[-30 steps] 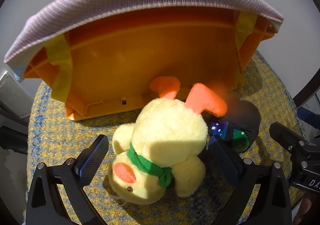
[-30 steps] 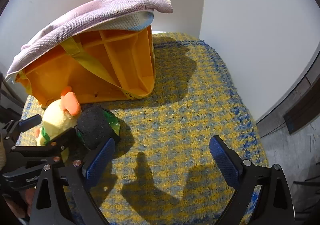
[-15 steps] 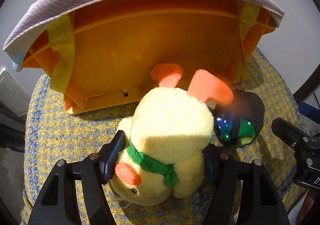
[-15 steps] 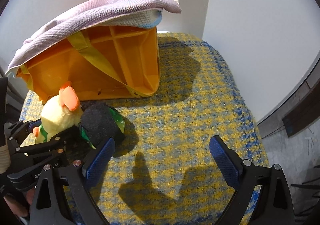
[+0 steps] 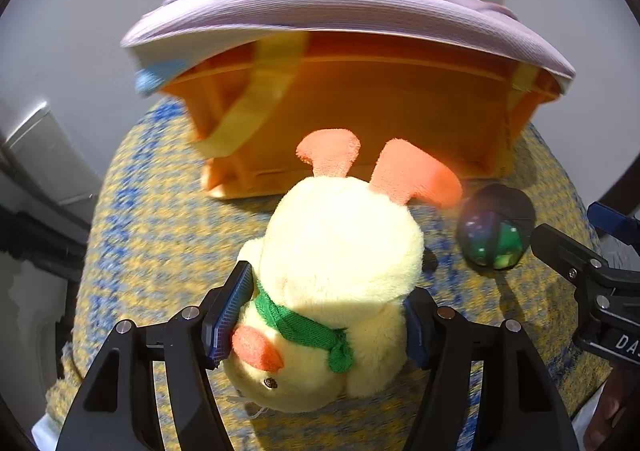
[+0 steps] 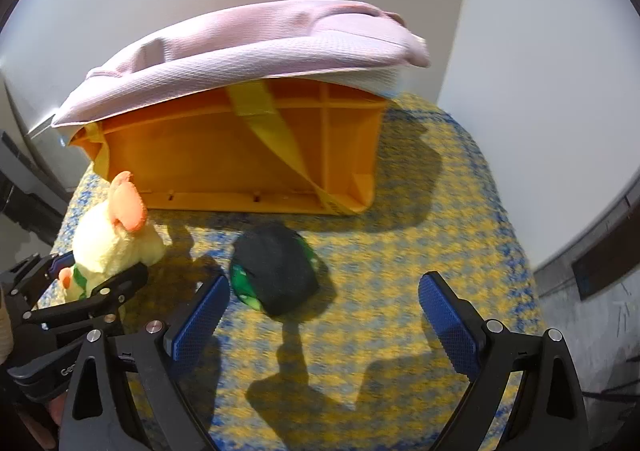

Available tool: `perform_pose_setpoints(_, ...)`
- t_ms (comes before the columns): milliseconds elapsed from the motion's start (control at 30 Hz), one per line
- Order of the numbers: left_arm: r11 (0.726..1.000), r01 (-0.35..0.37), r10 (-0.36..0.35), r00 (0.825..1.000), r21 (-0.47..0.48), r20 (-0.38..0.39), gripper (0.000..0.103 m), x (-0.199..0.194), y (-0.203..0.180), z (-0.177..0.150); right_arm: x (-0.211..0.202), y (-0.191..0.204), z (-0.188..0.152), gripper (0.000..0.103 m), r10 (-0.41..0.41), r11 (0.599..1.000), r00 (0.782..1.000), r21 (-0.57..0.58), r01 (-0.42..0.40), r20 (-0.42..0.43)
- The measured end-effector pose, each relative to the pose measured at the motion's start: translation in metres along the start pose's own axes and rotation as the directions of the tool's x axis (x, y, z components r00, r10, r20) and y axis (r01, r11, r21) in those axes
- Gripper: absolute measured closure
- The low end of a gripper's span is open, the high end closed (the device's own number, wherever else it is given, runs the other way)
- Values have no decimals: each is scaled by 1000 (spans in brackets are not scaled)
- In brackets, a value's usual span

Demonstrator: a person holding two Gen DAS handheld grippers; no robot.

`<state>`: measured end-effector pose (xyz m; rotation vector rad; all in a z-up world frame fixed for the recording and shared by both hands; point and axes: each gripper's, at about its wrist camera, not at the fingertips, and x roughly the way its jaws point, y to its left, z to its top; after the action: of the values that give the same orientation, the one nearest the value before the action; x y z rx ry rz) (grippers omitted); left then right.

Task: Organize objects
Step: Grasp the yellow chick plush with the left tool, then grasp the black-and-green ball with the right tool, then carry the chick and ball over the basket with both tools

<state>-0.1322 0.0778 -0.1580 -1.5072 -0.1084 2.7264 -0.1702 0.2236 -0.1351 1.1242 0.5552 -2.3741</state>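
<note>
A yellow plush duck [image 5: 340,275] with orange feet and a green scarf hangs head-down in my left gripper [image 5: 320,311], which is shut on its body and holds it off the table. It also shows in the right wrist view [image 6: 116,247]. A dark ball-shaped toy with green and blue patches [image 6: 276,267] lies on the table; it also shows in the left wrist view [image 5: 496,235]. My right gripper [image 6: 324,311] is open and empty, just in front of the dark toy.
An orange plastic crate [image 6: 240,163] lies tipped on its side at the back, with a pink cloth [image 6: 248,47] draped over it. A yellow and blue woven cloth [image 6: 420,251] covers the round table. White walls stand behind and to the right.
My left gripper closed on the duck and lifted it back from the crate. My right gripper moved left toward the dark toy, which now lies between its fingers' line.
</note>
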Motion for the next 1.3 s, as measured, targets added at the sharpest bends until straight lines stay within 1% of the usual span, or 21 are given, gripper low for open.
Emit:
perform_pose_setpoints(200, 999, -12, 11, 1000, -45, -19, 38, 5, 16, -13, 15, 19, 2, 7, 7, 999, 1000, -49, -8, -8)
perform_pose_setpoints(367, 998, -18, 17, 999, -58, -27, 38, 11, 20, -17, 31, 31, 4, 7, 2, 997, 1000, -80, -4, -23)
perform_pose_setpoints(533, 999, -16, 15, 1000, -52, -23, 38, 11, 16, -18, 46, 32, 6, 8, -11, 998, 999, -67, 7, -50)
perform_pose_setpoints(567, 999, -16, 14, 1000, -52, -23, 38, 16, 23, -16, 48, 32, 6, 8, -10, 998, 998, -63, 6, -56)
perform_pose_setpoints(600, 998, -16, 15, 1000, -53, -24, 38, 14, 17, -18, 49, 32, 6, 9, -5, 998, 998, -58, 2, -62)
perform_pose_setpoints(667, 998, -17, 16, 1000, -53, -24, 38, 13, 13, -19, 52, 31, 5, 14, 3, 999, 997, -51, -7, -71)
perform_pose_setpoints(733, 999, -20, 18, 1000, -50, -25, 38, 12, 12, -21, 54, 31, 3, 25, 18, 999, 996, -46, -22, -86)
perform_pose_setpoints(767, 999, -21, 19, 1000, -49, -25, 38, 12, 11, -22, 55, 31, 2, 29, 24, 999, 995, -42, -28, -92)
perform_pose_setpoints(800, 999, -22, 20, 999, -48, -25, 38, 11, 10, -23, 56, 31, 1, 37, 35, 999, 994, -37, -39, -102)
perform_pose_setpoints(833, 999, -23, 21, 999, -47, -25, 38, 10, 10, -23, 57, 31, 0, 41, 47, 998, 993, -34, -51, -107)
perform_pose_setpoints(1067, 999, -25, 24, 1000, -45, -11, 38, -3, 4, -27, 39, 27, -5, 42, 55, 998, 995, -5, -56, -83)
perform_pose_setpoints(1300, 999, -19, 20, 999, -30, 31, 38, -32, -9, -33, -1, 23, -12, 42, 54, 999, 998, -5, -54, -37)
